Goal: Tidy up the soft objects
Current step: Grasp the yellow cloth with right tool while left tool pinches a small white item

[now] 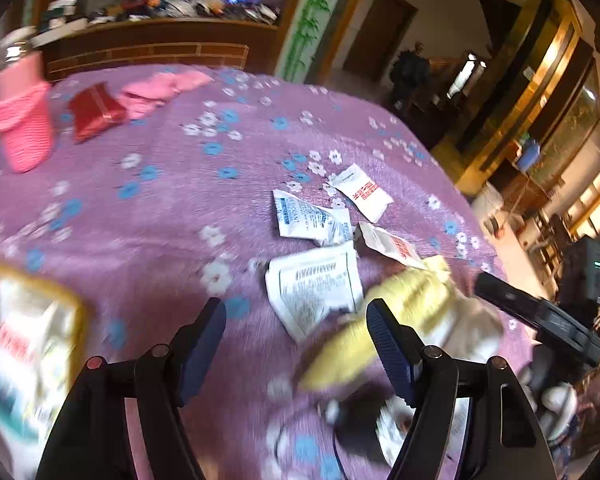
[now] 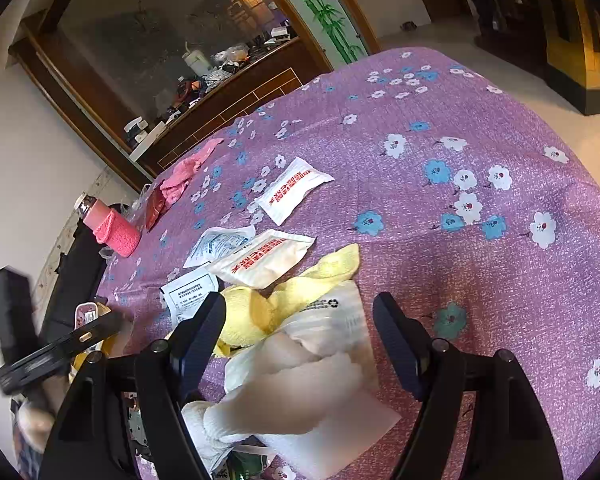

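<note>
Both tongs, left tongs (image 1: 296,344) and right tongs (image 2: 300,336), are wide and empty, so it looks like the reach-in step. Next job for the right is closing on the white bag (image 2: 320,360) beside the yellow cloth (image 2: 300,292).

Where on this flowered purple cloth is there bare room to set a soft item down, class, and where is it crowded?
Free: the broad stretch of the purple cloth beyond and to the right of the yellow cloth, out to the table's edge, and the middle strip between the white packets and the red pouch. Crowded: around the packets, the yellow cloth and the white plastic bag.
</note>
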The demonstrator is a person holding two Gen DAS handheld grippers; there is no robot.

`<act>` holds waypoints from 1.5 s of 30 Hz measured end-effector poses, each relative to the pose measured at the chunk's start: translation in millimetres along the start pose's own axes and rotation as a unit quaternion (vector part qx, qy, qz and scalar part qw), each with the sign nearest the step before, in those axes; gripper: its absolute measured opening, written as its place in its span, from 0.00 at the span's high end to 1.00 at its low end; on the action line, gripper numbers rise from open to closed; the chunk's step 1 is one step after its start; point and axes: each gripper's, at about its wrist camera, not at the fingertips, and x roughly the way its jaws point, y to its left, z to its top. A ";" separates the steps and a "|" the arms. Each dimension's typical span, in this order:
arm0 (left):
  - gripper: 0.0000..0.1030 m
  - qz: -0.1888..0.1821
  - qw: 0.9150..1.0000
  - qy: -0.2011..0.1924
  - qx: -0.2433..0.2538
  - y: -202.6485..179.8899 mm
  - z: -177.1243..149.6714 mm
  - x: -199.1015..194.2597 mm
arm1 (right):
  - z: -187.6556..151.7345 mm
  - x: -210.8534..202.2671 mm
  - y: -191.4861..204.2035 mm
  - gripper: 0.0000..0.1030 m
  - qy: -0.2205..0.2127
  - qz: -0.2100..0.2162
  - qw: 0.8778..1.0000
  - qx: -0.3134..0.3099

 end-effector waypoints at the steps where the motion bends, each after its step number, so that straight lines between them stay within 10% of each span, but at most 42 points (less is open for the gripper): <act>1: 0.27 0.002 1.000 0.003 0.005 -0.3 3.9 8.5 | 0.7 -0.7 -1.6 0.27 -0.002 -0.002 1.000 0.002; 14: 0.27 -0.052 0.993 0.054 0.089 -28.2 12.3 66.9 | -2.1 6.8 -5.0 0.27 0.005 -0.018 1.000 0.004; 19: 0.82 -0.037 0.992 0.066 0.099 -32.4 12.2 62.7 | -1.0 4.1 -9.7 0.27 0.001 -0.017 1.000 0.013; 22: 0.88 -0.042 0.993 0.058 0.099 -32.3 9.8 54.5 | 0.5 1.2 -12.2 0.27 0.000 -0.013 1.000 0.016; 31: 0.88 -0.056 0.992 0.052 0.105 -44.9 11.3 45.1 | -0.1 -2.7 -3.2 0.27 0.010 0.011 1.000 0.007; 35: 0.45 -0.054 0.990 0.064 0.116 -54.3 12.6 57.0 | 6.4 -5.1 10.9 0.27 0.022 0.038 0.999 0.004; 40: 0.42 -0.051 0.989 0.070 0.121 -59.6 17.4 65.4 | 26.8 17.5 23.7 0.27 0.077 0.004 0.996 -0.043; 41: 0.45 -0.043 0.988 0.078 0.123 -60.3 17.0 67.6 | 31.4 23.9 23.3 0.27 0.091 -0.012 0.994 -0.052; 43: 0.82 -0.039 0.987 0.082 0.131 -60.8 15.4 68.1 | 35.5 24.7 18.7 0.27 0.108 -0.022 0.993 -0.052; 45: 0.89 -0.059 0.986 0.086 0.127 -58.3 13.8 66.0 | 35.8 14.0 16.4 0.27 0.106 -0.017 0.993 -0.055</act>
